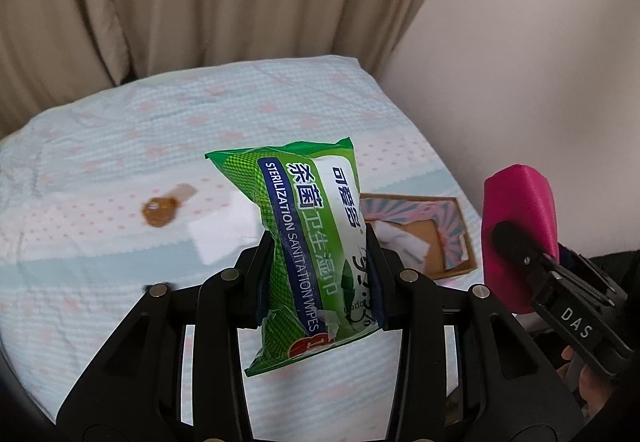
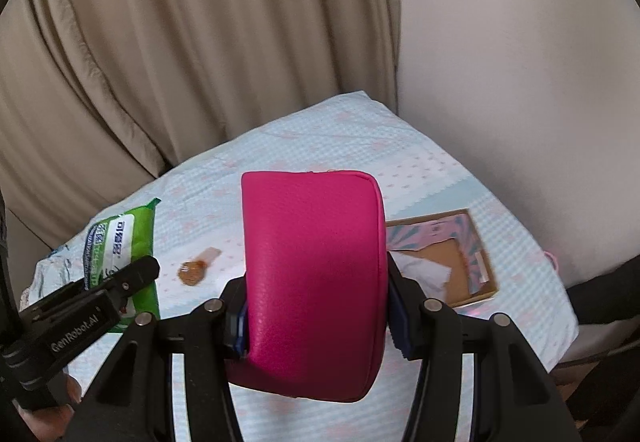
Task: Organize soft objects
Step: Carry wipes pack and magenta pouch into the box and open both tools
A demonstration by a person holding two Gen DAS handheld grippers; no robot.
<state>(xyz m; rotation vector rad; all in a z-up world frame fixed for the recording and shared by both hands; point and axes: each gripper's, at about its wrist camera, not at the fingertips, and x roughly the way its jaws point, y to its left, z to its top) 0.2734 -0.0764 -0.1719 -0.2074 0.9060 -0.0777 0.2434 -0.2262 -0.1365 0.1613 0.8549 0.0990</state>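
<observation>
- The green wipes pack (image 1: 316, 242) hangs above the bed (image 1: 100, 282), pinched by the left tongs (image 1: 320, 274).
- The pink pouch (image 2: 316, 282) is clamped in the right tongs (image 2: 316, 314), also above the bed.
- A cardboard box (image 2: 448, 262) lies below on the bed, to the right.

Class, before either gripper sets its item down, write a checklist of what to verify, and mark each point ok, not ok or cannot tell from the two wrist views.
1. Left gripper clamps the green wipes pack: ok.
2. Right gripper clamps the pink pouch: ok.
3. Both items lifted clear of the bedsheet: ok.
4. Cardboard box has free room: not ok for certain; white paper lies inside.
5. Brown object stays out of the path: cannot tell.
6. The two grippers are apart: ok.
</observation>
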